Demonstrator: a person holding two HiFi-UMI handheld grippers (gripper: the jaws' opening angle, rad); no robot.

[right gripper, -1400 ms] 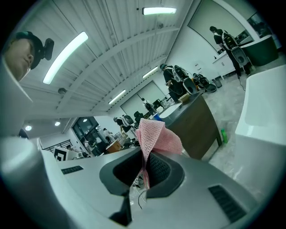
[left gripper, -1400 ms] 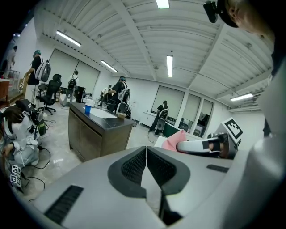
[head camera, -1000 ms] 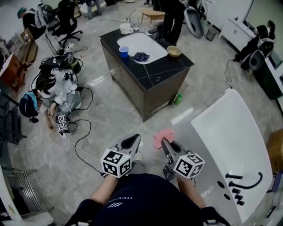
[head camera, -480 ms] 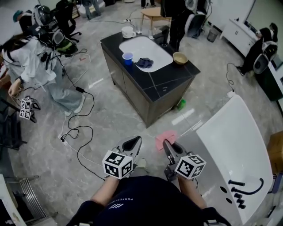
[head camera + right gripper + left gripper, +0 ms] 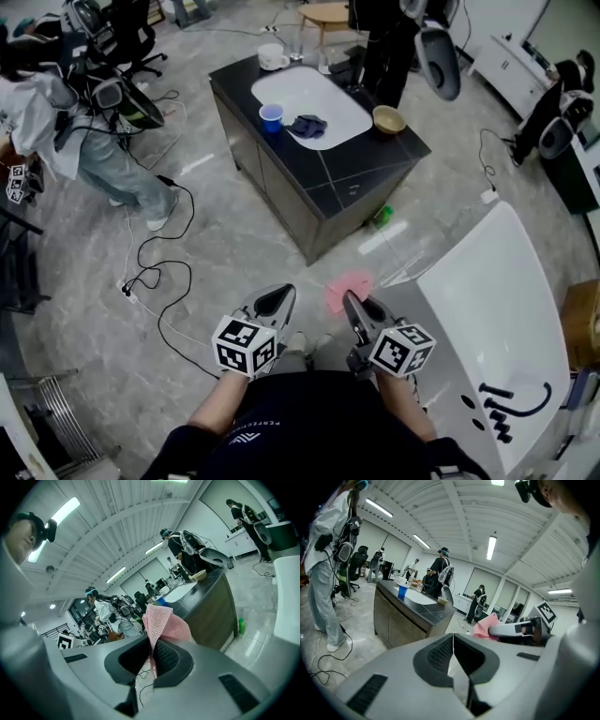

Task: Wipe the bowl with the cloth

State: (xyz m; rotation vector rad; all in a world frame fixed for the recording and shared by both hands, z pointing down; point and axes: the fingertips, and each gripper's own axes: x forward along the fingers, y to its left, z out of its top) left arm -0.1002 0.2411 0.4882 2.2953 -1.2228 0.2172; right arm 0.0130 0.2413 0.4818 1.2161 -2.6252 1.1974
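My right gripper is clamped on the pink cloth, which stands up out of its jaws. My left gripper is closed tight on itself, empty. Both hang side by side near me, above the floor. The bowl, tan as far as I can tell, sits far ahead at the right edge of the dark table, well apart from the cloth.

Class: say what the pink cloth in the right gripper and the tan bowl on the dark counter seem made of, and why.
Pink cloth: matte woven or knitted fabric; fine mesh texture, soft folds. Tan bowl: perhaps wood or bamboo, from its light brown colour; too small to confirm.
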